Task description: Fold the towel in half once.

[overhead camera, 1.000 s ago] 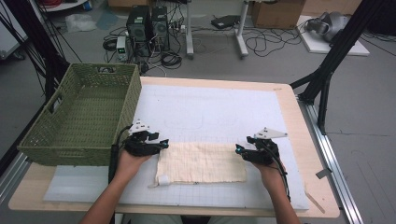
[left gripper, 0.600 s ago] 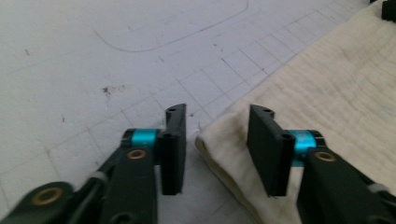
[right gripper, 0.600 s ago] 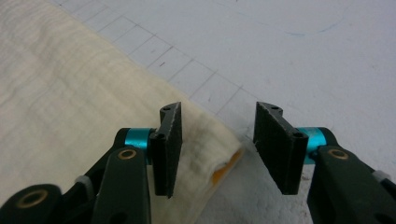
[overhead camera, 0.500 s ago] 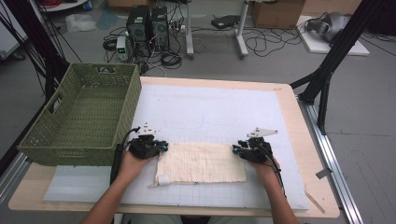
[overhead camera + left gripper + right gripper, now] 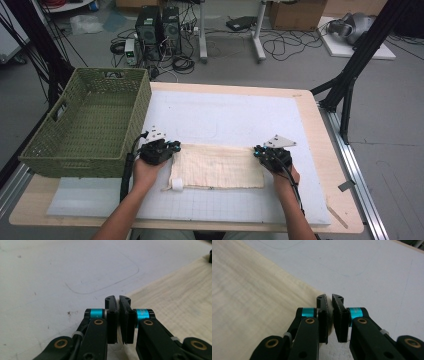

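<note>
So I've got a folded cream-coloured waffle-weave cloth [image 5: 217,166] lying flat on the pale grey gridded mat [image 5: 235,120] that covers most of my light wooden table [image 5: 320,150]. It sits toward my side of the mat, roughly in the middle, stretched out long from left to right. There's a small white tag or rolled bit at its near left corner.

My left gripper [image 5: 170,147] is parked right at the cloth's far left corner, and my right gripper [image 5: 259,151] is at the far right corner. Both are low, down at the cloth's level.

In the left gripper view, the two black jaws of my left one [image 5: 117,300] are pinched in narrow, just a thin slit between them, and the cloth's edge runs right up to the tips. I honestly can't tell whether any fabric is caught in there or whether it's only resting on the corner.

Same deal on the other side: in the right gripper view my right one [image 5: 329,298] has its jaws nearly together with a slim gap, sitting right on the cloth's corner where it meets the mat. Can't tell about the grip here either.

Off to my left, a big olive-green woven basket [image 5: 60,150] sits on the table's left end, well apart from the cloth.
</note>
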{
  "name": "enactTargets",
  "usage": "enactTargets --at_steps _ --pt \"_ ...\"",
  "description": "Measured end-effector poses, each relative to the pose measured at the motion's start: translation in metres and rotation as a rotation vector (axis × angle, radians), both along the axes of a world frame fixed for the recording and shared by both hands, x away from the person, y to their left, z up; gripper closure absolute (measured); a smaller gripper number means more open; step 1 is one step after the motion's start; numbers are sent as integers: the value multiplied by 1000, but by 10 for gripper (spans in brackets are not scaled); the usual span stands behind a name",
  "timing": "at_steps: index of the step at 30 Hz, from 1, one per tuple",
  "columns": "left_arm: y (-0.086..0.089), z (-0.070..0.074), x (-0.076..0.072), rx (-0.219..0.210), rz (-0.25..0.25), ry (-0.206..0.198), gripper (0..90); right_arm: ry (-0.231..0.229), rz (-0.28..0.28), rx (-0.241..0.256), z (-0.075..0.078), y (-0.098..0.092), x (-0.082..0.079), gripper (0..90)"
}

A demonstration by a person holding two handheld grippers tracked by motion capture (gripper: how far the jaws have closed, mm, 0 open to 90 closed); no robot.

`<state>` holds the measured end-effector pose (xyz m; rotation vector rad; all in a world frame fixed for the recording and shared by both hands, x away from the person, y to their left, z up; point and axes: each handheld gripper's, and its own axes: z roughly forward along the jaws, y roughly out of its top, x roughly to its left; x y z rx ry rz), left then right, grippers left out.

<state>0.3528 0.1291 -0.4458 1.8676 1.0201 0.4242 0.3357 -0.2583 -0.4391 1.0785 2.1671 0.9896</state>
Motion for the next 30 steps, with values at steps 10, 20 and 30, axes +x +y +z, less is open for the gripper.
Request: enactTargets --at_steps 10,20,30 --pt "-4 -3 6 65 23 25 765 20 -94 -67 -8 3 7 721" --pt "13 16 -6 -92 -74 -76 504 -32 -113 51 8 -27 -17 353" --pt "14 28 -20 -168 -145 -142 279 -39 -40 148 20 -42 -44 162"
